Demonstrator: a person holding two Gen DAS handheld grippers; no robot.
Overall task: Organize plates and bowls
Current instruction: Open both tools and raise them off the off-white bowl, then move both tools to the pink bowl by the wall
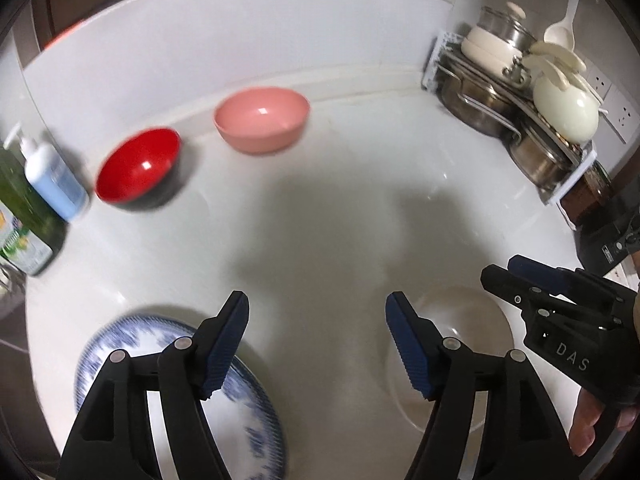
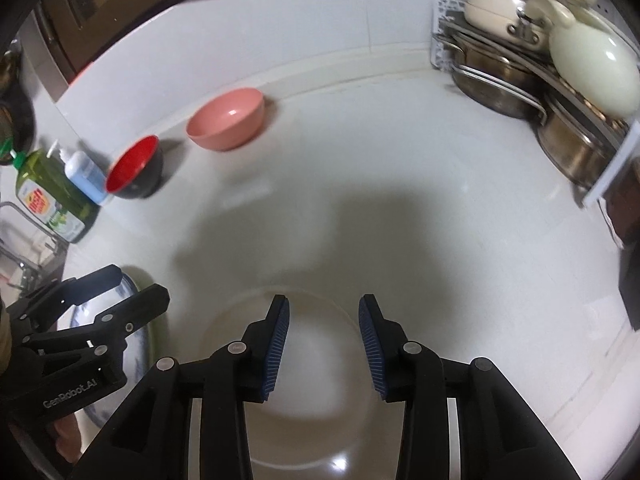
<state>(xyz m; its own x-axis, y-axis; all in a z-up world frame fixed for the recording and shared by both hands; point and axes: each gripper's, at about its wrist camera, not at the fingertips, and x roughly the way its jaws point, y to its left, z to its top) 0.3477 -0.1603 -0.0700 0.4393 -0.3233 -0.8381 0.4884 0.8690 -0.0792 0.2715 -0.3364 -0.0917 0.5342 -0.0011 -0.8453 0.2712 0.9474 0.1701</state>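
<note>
A pink bowl (image 1: 262, 119) (image 2: 227, 118) and a red bowl with a black outside (image 1: 138, 169) (image 2: 134, 168) stand at the back of the white counter. A blue-patterned plate (image 1: 256, 412) (image 2: 136, 344) lies near left, under my left gripper (image 1: 318, 344), which is open and empty above it. A plain cream plate (image 1: 452, 356) (image 2: 316, 400) lies near right; my right gripper (image 2: 324, 344) is open and empty just above it. In the left wrist view the right gripper (image 1: 520, 276) shows beside the cream plate.
A green dish soap bottle (image 2: 52, 196) and a blue pump bottle (image 2: 86, 178) stand at the left by the sink edge (image 2: 24, 256). A rack with steel pots and cream lids (image 1: 528, 112) (image 2: 560, 76) fills the back right corner.
</note>
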